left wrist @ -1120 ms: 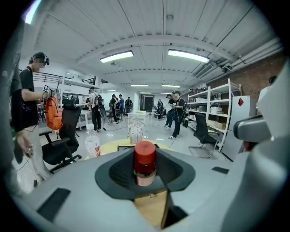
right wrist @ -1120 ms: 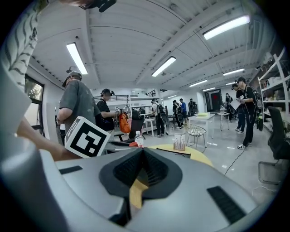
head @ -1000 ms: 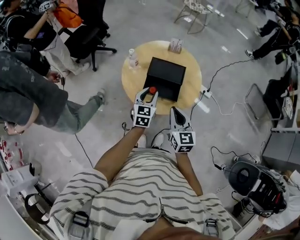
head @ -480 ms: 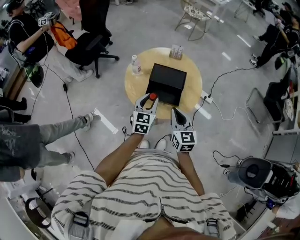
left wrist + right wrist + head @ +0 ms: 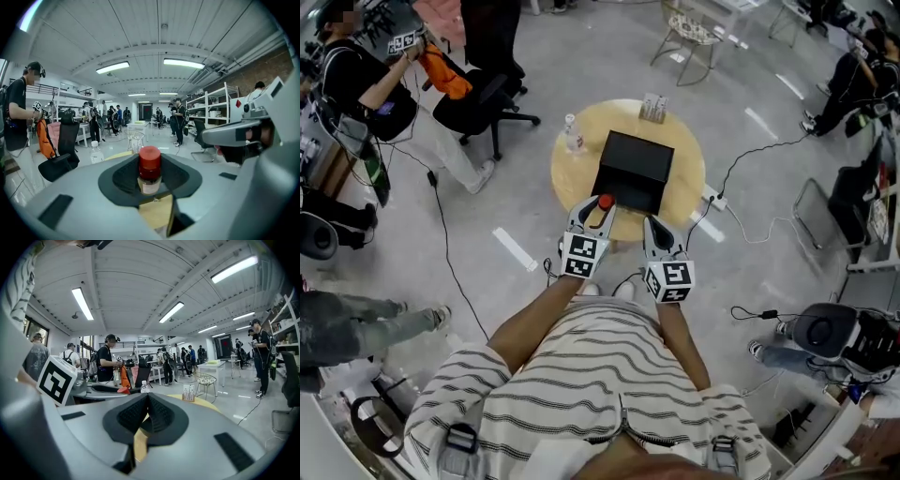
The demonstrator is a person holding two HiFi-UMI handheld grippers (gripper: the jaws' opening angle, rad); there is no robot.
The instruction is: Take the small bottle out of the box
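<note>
Over on the left gripper point(image 5: 150, 185), jaws pinch the small red-capped bottle point(image 5: 149, 169) by its body, held up just beside the black rectangular box point(image 5: 634, 167). It looks light, rigid, likely slick, so a grip below the cap suits. The right gripper point(image 5: 146, 420) has its jaws pressed together, nothing between them
</note>
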